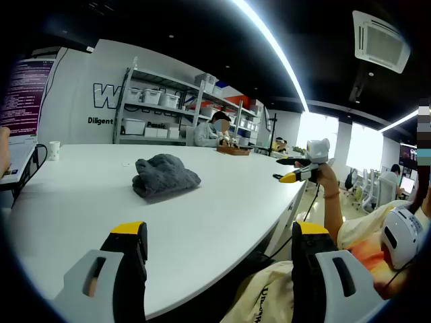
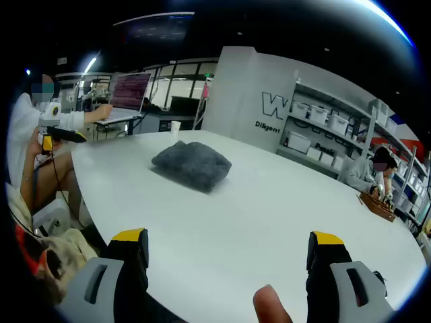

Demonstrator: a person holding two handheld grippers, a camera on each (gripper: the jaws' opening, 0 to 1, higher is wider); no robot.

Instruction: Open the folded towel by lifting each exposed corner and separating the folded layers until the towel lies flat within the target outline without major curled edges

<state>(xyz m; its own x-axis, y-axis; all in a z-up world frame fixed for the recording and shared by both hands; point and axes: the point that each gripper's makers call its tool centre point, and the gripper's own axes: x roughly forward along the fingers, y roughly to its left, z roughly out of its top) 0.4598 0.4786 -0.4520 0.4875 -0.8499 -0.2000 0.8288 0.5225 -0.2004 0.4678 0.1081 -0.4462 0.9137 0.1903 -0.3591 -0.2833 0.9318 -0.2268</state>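
A dark grey towel [image 1: 166, 176] lies bunched and folded near the middle of the white table [image 1: 81, 202]. In the left gripper view my left gripper [image 1: 221, 232] hangs at the table's near edge, well short of the towel, jaws wide apart with nothing between them. My right gripper [image 1: 291, 170] is held by a hand off the table's right edge. In the right gripper view the towel [image 2: 192, 163] lies ahead across the table [image 2: 269, 202]. My right gripper [image 2: 229, 237] is open and empty over the near edge. The left gripper [image 2: 59, 134] appears at the far left.
Shelves with white bins [image 1: 158, 111] stand behind the table, where a seated person works beside a wooden tray [image 1: 233, 150]. A paper cup [image 1: 54, 149] and a laptop [image 2: 128, 94] sit at the table's far end. A fingertip [image 2: 269, 301] shows between my right jaws.
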